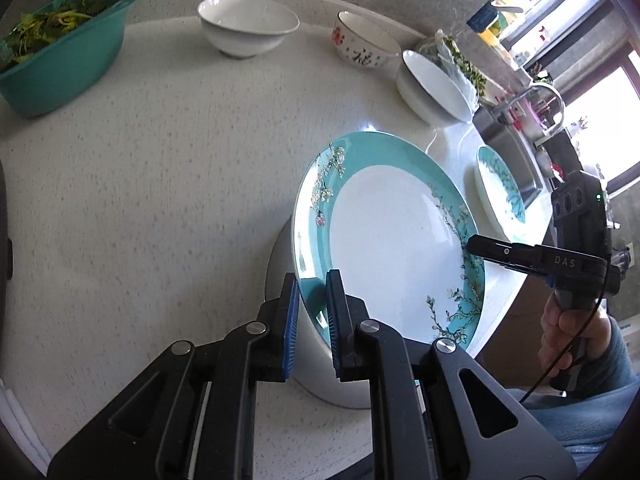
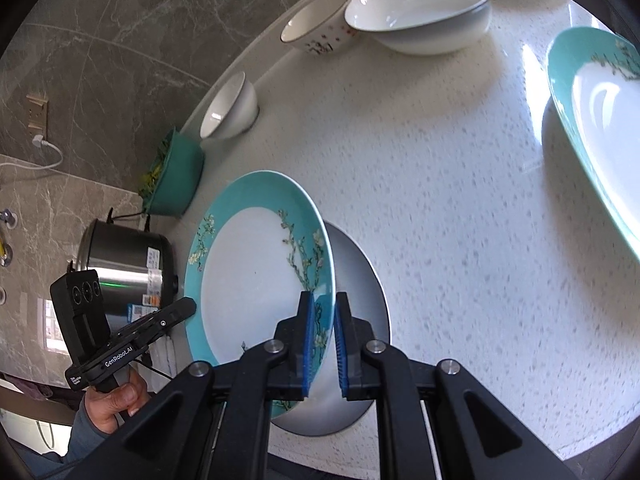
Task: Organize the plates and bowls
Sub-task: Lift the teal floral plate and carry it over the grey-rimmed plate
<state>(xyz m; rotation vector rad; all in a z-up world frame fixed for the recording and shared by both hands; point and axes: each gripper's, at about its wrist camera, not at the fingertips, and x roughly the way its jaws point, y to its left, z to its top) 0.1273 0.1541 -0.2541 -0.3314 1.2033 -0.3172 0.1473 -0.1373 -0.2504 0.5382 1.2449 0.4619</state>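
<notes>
Both grippers are clamped on opposite rims of one teal-rimmed plate (image 1: 392,236): the left gripper (image 1: 312,320) pinches its near edge, the right gripper (image 2: 322,340) the other. The plate hangs tilted just over the speckled countertop (image 1: 160,168). Beyond sits a second teal plate (image 2: 592,120), then three bowls: wide white (image 2: 420,16), floral (image 1: 360,42), small white (image 1: 246,24).

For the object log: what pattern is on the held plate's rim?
Teal plate rim with pale blossom branches; clearest in left wrist view.
</notes>
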